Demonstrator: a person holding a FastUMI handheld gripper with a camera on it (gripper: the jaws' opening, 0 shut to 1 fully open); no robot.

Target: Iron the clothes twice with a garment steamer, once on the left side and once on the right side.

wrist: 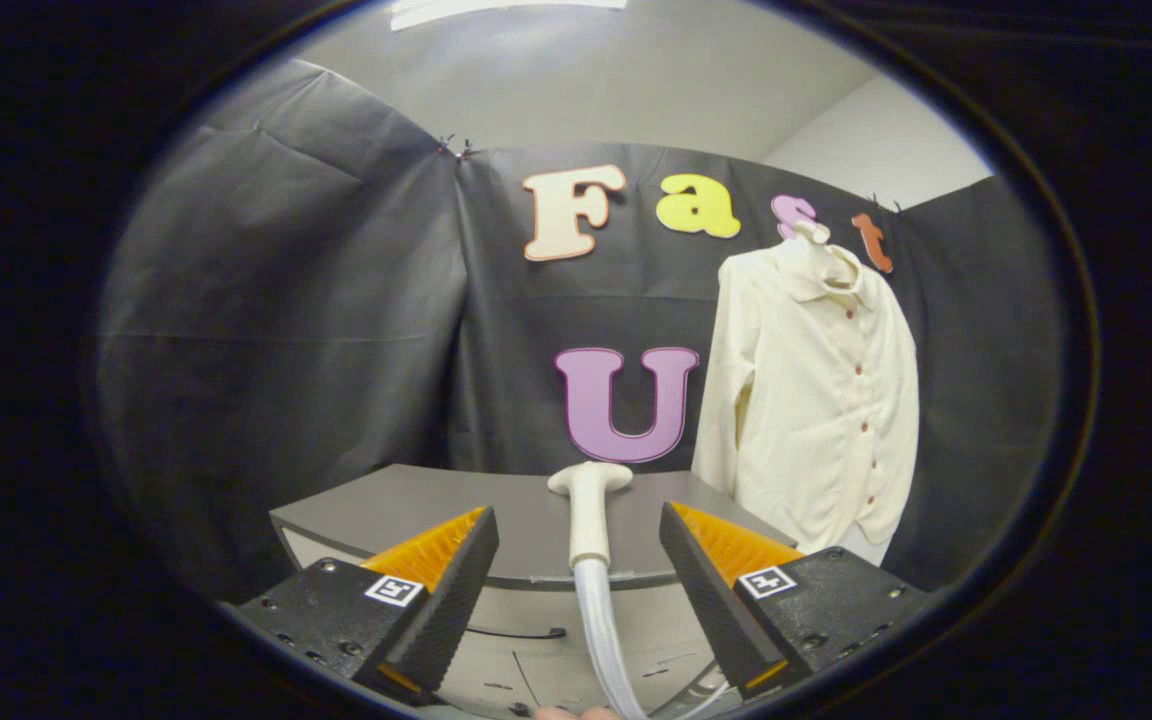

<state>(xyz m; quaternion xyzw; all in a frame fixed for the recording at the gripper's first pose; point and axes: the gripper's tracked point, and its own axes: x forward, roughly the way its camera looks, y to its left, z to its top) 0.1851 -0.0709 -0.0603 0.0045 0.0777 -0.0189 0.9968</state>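
Note:
A cream steamer head [589, 510] stands upright on the front of a grey table [406, 505], its white ribbed hose [604, 630] running down toward me. My gripper [576, 545] is open, and the steamer handle sits in the gap between the two fingers without touching either. A cream button-up shirt [816, 390] hangs on a hanger against the black booth wall, beyond the right finger and to the right of the table.
The grey table has a rounded front edge and a pale cabinet front [536, 640] below it. Black cloth walls close the booth behind and to the left. A fingertip of a person [576, 713] shows at the hose's lower end.

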